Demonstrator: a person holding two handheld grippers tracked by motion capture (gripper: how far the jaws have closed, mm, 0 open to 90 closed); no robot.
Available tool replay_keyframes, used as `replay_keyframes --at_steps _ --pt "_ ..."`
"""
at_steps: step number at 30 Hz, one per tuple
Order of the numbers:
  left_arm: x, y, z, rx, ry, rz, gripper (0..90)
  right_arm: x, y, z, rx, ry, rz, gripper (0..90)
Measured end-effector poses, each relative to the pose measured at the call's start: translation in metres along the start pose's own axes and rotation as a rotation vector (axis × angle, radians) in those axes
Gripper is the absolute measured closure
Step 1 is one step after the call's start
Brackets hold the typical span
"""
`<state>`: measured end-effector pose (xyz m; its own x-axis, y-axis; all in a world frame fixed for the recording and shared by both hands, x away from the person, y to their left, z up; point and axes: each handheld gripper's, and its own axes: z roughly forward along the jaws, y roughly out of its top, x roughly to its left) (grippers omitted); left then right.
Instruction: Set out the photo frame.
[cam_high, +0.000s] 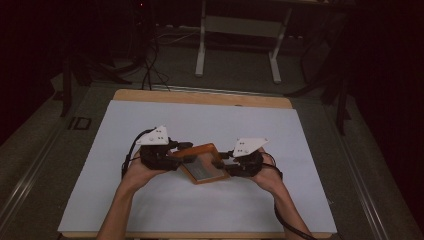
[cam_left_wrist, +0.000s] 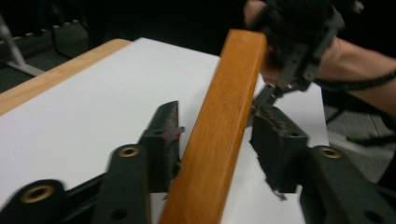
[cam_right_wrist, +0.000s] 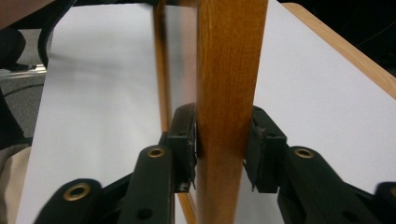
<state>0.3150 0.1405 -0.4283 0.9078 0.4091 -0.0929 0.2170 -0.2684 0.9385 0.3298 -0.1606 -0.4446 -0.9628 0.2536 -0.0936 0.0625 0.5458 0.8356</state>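
Observation:
A small orange-brown wooden frame (cam_high: 202, 162) with a shiny grey pane hangs tilted just above the white sheet (cam_high: 200, 125), between my two grippers. My left gripper (cam_high: 182, 155) is at its left side. In the left gripper view one wooden bar (cam_left_wrist: 224, 116) runs between the jaws of the left gripper (cam_left_wrist: 218, 116); the left pad is close against it and a gap shows at the right pad (cam_left_wrist: 275, 140). My right gripper (cam_high: 222, 164) is shut on the frame's right bar (cam_right_wrist: 229, 60), with both pads of the right gripper (cam_right_wrist: 224, 126) pressed on the wood. The right gripper (cam_left_wrist: 292, 70) also appears beyond the frame.
The white sheet covers a wooden table (cam_high: 200, 97) whose edge shows at the back. Behind it stand a white desk's legs (cam_high: 237, 40) and dark cables (cam_high: 150, 70) on the floor. Both forearms come in from the near edge.

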Motion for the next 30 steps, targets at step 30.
replay_keyframes --at_steps 30 --pt "-0.009 -0.047 0.05 0.115 0.001 -0.077 37.6 0.016 -0.046 -0.023 0.012 -0.079 0.076 67.3"
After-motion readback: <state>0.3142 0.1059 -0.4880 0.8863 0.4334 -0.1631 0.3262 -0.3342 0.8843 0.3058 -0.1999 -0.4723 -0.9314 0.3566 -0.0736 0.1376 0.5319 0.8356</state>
